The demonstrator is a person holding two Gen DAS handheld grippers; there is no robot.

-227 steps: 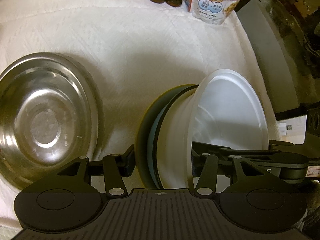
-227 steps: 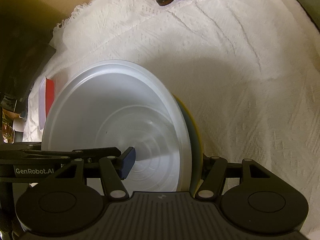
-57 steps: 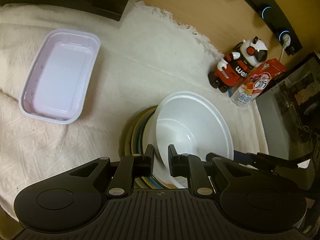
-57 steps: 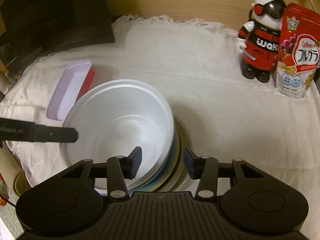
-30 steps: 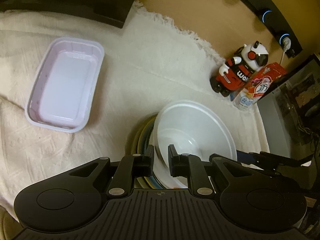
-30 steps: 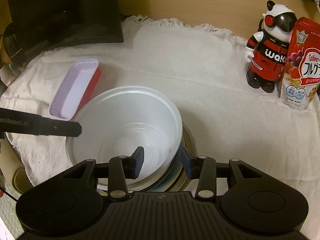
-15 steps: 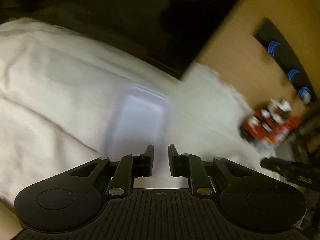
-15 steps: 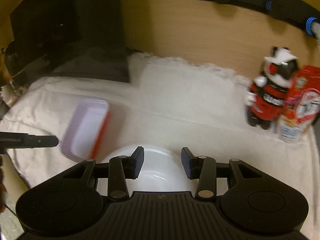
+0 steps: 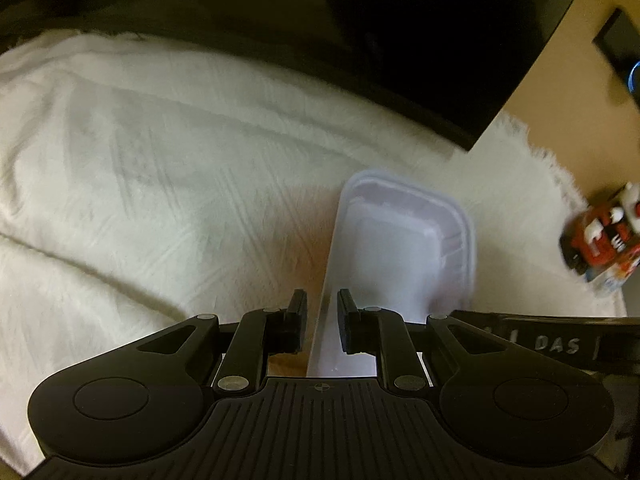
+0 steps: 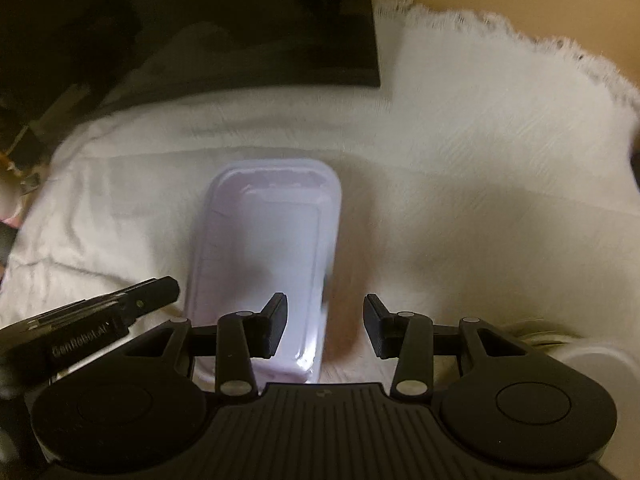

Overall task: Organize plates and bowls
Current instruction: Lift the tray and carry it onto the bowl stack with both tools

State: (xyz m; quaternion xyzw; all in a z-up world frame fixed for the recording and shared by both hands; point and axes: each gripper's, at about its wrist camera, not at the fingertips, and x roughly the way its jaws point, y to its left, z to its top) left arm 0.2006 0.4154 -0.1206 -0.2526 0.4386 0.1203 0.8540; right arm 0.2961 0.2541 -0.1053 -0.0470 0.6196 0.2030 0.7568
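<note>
We see a pale lilac rectangular plastic tray (image 9: pixel 404 256) on woven white cloth (image 9: pixel 140 184). Our left hand-held gripper (image 9: pixel 322 320) stands narrowly parted astride its rim; the right hand-held gripper (image 10: pixel 325 326), spread wider, straddles the opposite rim.

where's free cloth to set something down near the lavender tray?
Bare white cloth lies wide between the lavender tray and the dark panel; more is right of the tray toward the fringe. Crowded: the tray's long rims, straddled by left gripper and right gripper.
</note>
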